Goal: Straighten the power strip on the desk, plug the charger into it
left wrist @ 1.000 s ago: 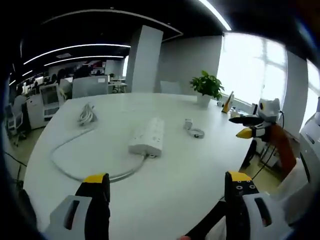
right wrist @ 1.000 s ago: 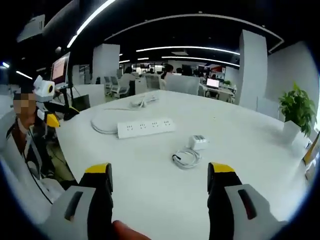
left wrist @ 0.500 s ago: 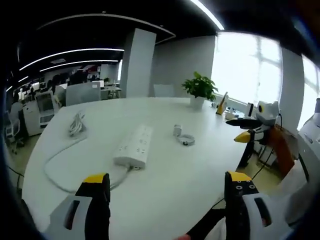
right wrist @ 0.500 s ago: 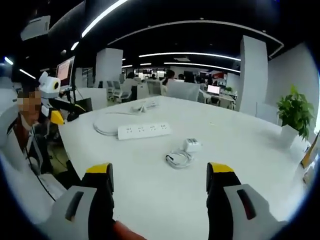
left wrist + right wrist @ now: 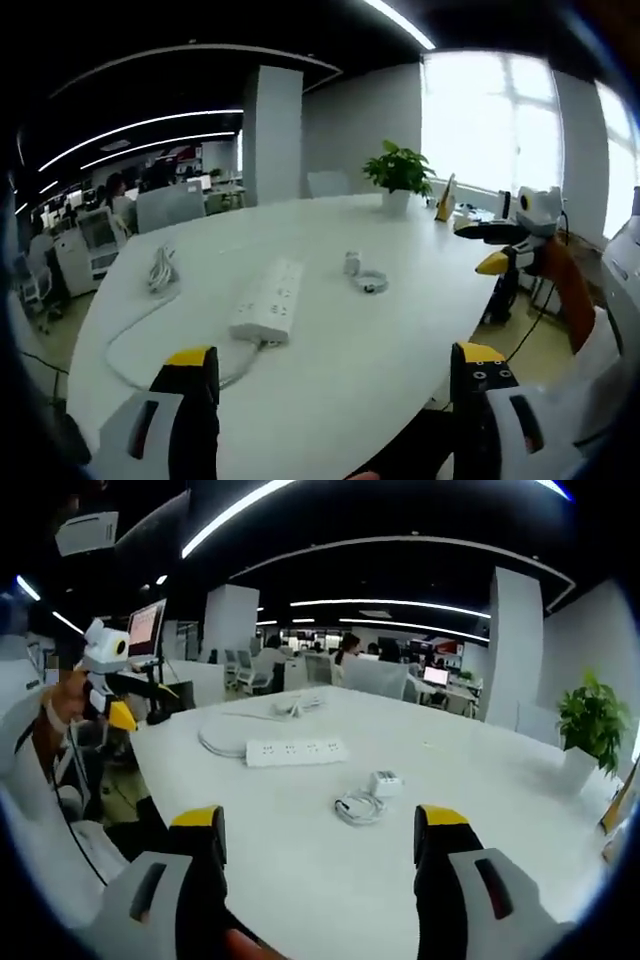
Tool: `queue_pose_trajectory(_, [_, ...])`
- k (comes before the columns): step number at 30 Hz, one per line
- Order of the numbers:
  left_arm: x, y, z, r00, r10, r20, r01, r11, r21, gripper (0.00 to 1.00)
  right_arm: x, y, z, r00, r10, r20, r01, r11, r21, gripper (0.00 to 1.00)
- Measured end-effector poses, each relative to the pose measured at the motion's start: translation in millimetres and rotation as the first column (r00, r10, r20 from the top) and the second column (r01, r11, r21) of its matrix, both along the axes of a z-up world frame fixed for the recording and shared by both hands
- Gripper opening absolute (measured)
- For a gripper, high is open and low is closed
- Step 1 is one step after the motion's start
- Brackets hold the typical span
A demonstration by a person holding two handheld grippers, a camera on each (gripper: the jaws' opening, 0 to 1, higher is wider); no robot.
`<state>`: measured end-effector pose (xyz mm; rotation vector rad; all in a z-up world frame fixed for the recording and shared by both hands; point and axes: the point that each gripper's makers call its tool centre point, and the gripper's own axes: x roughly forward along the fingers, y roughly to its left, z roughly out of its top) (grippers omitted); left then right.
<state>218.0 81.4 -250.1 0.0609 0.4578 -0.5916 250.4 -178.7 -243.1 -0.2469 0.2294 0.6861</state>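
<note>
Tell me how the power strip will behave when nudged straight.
The power strip looks rigid and flat, so it should slide rather than tip on the smooth white desk. Its looped cord may drag it back slightly.

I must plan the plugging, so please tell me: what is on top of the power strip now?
Nothing lies on the power strip; its sockets show bare. The charger sits apart on the desk. The strip's underside is hidden.

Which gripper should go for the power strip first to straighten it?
Probably the left gripper: the power strip lies nearer its open fingers. From the right gripper, the charger and its cable sit closer than the strip.
</note>
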Motion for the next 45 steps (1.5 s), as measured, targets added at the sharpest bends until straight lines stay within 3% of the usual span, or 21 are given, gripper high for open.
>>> queue_pose_trajectory(4, [13.6, -3.1, -3.9, 1.000, 0.003, -0.007, -0.003, 1.000, 0.015, 0.96, 15.2, -1.2, -7.6, 1.000, 0.002, -0.027, -0.003, 0.999, -0.037, 0.78])
queue_pose_trajectory(10, [54.7, -4.6, -10.0, 0.999, 0.027, -0.028, -0.027, 1.000, 0.003, 0.96, 49.6, -4.1, -10.8, 0.997, 0.005, -0.074, -0.006, 1.000, -0.011, 0.79])
queue_pose_trajectory(16, [81.2, -6.2, -23.6, 0.998, 0.031, -0.051, -0.028, 0.998, 0.049, 0.96, 71.1, -10.1, -9.2, 0.994, -0.005, -0.105, 0.002, 0.999, -0.032, 0.77])
queue_pose_trajectory(22, [94.5, -5.2, -31.3, 0.997, 0.042, -0.061, -0.042, 0.999, -0.010, 0.96, 72.4, -4.3, -13.7, 0.993, -0.013, -0.115, 0.007, 0.999, -0.050, 0.77])
queue_pose_trajectory(28, [100.5, 0.7, -38.0, 0.997, 0.046, -0.054, -0.043, 0.997, 0.059, 0.96, 63.4, 1.3, -32.0, 0.990, -0.033, -0.134, 0.028, 0.999, -0.041, 0.77])
queue_pose_trajectory(39, [98.6, 1.8, -35.2, 0.999, 0.017, -0.035, -0.015, 0.999, 0.049, 0.93, 49.2, 5.7, -28.2, 0.992, -0.056, -0.117, 0.052, 0.998, -0.039, 0.77])
queue_pose_trajectory(45, [105.9, -3.7, -43.9, 0.997, -0.013, -0.072, 0.015, 0.999, 0.029, 0.93, 47.7, 5.4, -34.4, 0.989, -0.063, -0.131, 0.058, 0.998, -0.037, 0.76])
